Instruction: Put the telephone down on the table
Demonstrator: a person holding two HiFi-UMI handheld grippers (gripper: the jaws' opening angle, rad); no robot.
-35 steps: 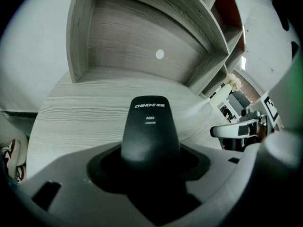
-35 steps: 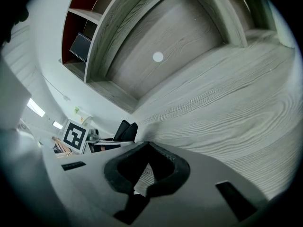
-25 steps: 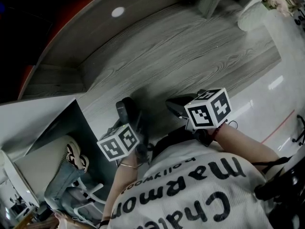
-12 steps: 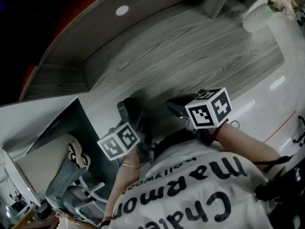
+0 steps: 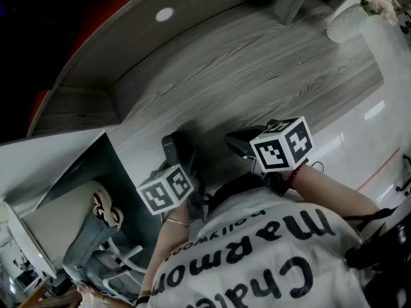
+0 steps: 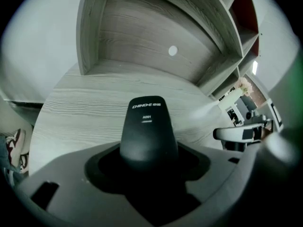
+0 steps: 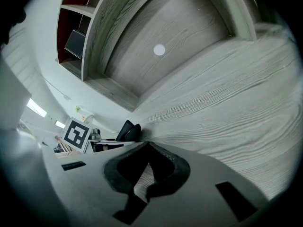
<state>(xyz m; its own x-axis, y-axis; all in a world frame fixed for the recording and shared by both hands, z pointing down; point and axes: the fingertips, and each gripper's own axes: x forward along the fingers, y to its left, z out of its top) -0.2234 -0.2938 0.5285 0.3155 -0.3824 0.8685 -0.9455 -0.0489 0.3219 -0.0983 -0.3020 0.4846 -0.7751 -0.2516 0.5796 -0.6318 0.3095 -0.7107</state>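
The telephone (image 6: 147, 126) — lower end buried in the left gripper (image 6: 147, 162), its contact with the table (image 6: 85, 108) unseen.

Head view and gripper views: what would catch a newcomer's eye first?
A black plastic telephone handset stands clamped in the left hand-held gripper, over the grey wood-grain table. The right hand-held gripper beside it holds nothing. Their white cubes with black square markers stand out in the head view.
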